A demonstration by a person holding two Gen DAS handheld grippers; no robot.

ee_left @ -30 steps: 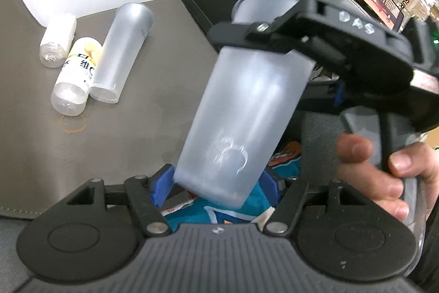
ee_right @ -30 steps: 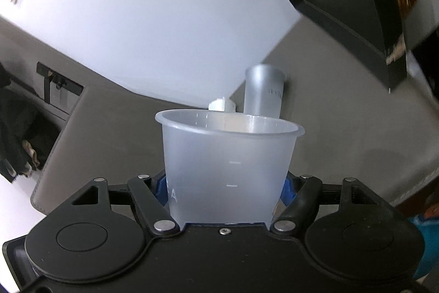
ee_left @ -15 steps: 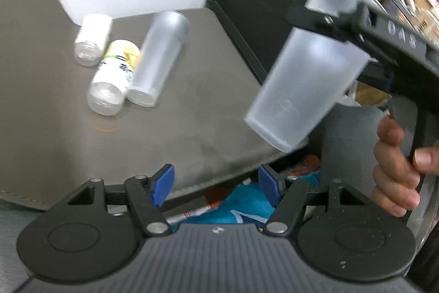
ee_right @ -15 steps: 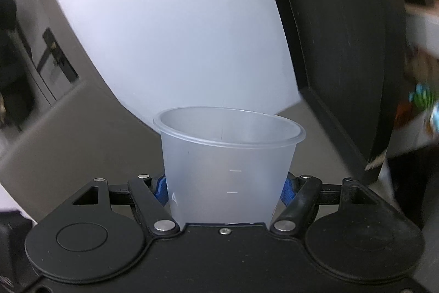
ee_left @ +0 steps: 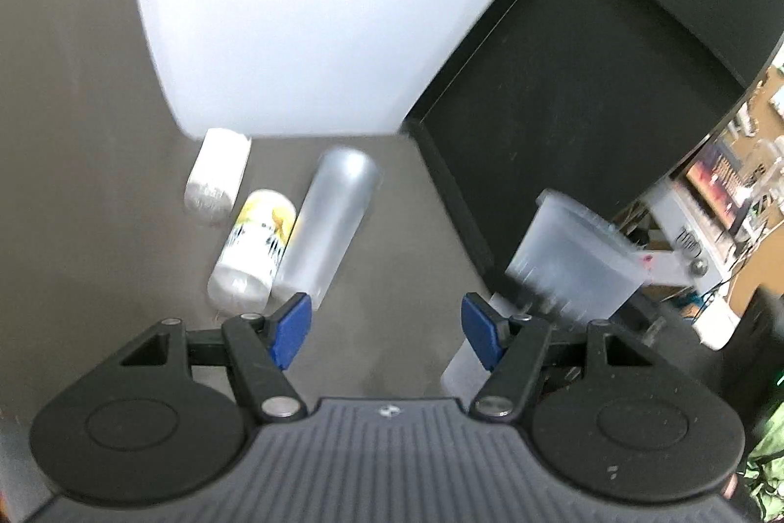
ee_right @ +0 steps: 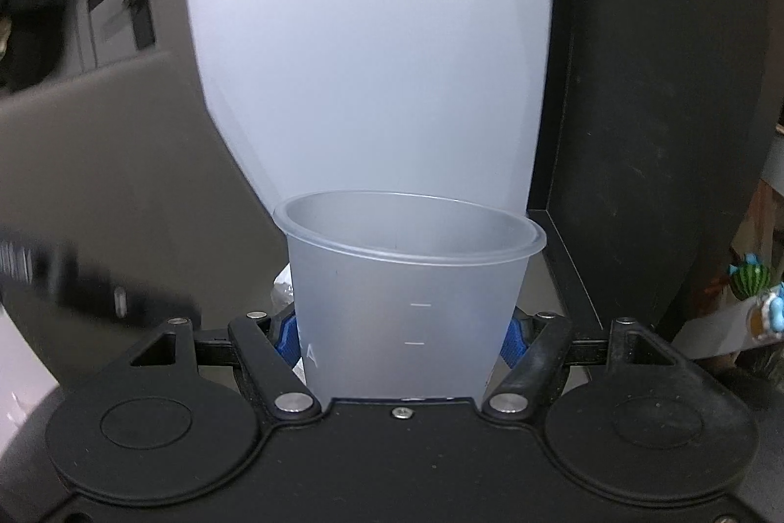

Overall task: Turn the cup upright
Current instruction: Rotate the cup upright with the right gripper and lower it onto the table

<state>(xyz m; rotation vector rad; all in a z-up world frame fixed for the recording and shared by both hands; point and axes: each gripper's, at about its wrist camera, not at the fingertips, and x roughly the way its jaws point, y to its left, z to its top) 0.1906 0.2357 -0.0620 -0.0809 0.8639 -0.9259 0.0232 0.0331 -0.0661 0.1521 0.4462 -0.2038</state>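
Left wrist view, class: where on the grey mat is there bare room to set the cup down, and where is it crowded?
Bare grey mat lies between the frosted tumbler and the black tray. It is crowded at the left, where two bottles lie against the tumbler. The right claw holds the cup.

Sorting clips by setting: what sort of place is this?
Probably a desk in an office or lab: a grey desk mat, a black monitor, and cluttered shelving behind. Bottles lie on the mat.

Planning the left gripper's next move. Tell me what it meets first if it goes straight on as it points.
Jaws open and empty, the left gripper points at bare gray mat. Probably it meets that first; the frosted tube lies just left of the line. Depth is unclear.
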